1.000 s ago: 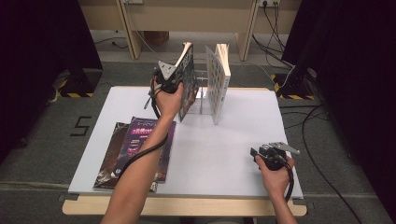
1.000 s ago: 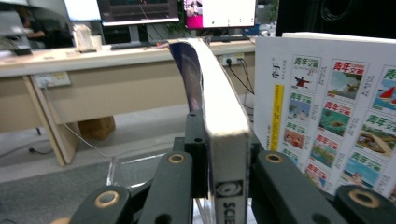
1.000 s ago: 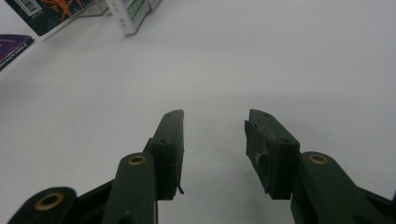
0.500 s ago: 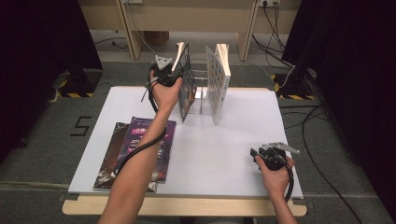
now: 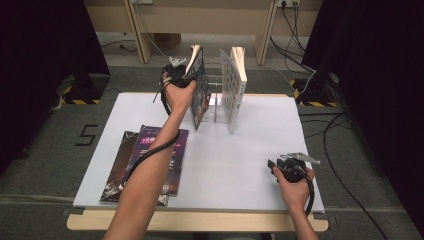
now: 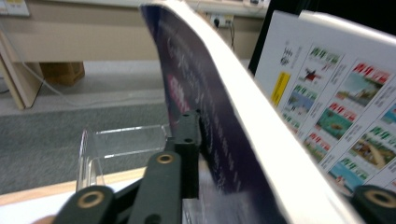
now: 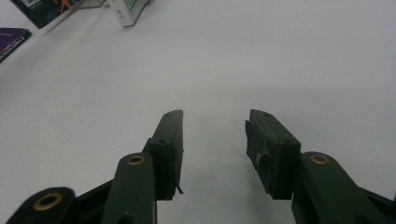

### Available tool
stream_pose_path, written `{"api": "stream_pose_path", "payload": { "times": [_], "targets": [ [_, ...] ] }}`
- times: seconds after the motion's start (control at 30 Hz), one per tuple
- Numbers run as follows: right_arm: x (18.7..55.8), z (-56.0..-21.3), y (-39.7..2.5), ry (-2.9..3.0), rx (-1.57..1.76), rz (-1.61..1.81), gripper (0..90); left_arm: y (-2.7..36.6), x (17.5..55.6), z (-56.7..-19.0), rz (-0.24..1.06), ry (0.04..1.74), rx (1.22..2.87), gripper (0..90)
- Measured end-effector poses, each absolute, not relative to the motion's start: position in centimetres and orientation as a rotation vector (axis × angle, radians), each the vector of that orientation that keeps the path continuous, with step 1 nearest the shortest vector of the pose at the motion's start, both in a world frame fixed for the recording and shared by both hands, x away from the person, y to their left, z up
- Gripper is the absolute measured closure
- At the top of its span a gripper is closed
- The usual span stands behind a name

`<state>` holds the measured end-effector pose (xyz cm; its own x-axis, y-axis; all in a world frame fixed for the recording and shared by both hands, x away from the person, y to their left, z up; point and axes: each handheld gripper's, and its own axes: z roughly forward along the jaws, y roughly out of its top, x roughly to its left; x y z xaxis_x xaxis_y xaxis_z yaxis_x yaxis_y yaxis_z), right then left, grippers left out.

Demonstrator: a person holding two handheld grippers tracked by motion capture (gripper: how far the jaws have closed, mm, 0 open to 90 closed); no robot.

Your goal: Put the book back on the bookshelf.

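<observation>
White tabletop [image 5: 240, 150], grey floor — left gripper [image 5: 181, 70] pinching upright magazine [image 5: 199, 92]; right gripper [image 5: 280, 167] fingers spread.

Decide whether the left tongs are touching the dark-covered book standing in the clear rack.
Touching. The left gripper view shows the left tongs shut on the dark-covered book, one black jaw pressed flat against its cover.

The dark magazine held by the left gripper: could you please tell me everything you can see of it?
The dark magazine is a thin, glossy booklet with a dark purple cover, pink print and white page edges. It stands nearly upright, slightly bowed, in the clear plastic rack at the table's far side, left of a white magazine. The left gripper pinches its upper edge between its fingers.
</observation>
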<state>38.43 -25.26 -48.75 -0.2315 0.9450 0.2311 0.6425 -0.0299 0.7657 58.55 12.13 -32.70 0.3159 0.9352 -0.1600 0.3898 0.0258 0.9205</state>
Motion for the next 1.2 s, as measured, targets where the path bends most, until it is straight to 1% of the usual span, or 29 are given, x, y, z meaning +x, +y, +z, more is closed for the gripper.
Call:
{"api": "stream_pose_path", "payload": {
  "times": [0.07,0.2,0.4,0.6,0.87,0.9,1.13,1.2],
  "targets": [
    [38.5,-48.8,-25.3,1.9,1.672,1.136,56.1,12.1,58.7,-32.4,0.656,1.281,1.575,81.3],
    [38.6,-49.0,-25.3,1.908,1.681,1.134,56.2,12.0,58.8,-32.2,0.646,1.277,1.591,82.3],
    [38.5,-48.9,-25.3,1.907,1.679,1.137,56.2,11.4,58.4,-32.5,0.737,1.225,1.586,82.6],
    [38.6,-49.0,-25.4,1.905,1.672,1.137,56.2,10.7,57.9,-32.0,0.845,1.153,1.525,82.7],
    [38.5,-48.9,-25.5,1.904,1.676,1.14,56.2,10.7,58.1,-33.7,0.883,1.2,1.511,82.5],
    [38.5,-48.9,-25.5,1.904,1.676,1.14,56.2,10.6,58.0,-34.0,0.914,1.191,1.501,82.6],
    [38.5,-48.9,-25.5,1.906,1.679,1.14,56.2,10.2,57.8,-33.9,0.951,1.197,1.521,81.0],
    [38.5,-48.9,-25.5,1.906,1.68,1.14,56.2,10.2,57.9,-33.8,0.931,1.204,1.526,80.5]
  ]
}}
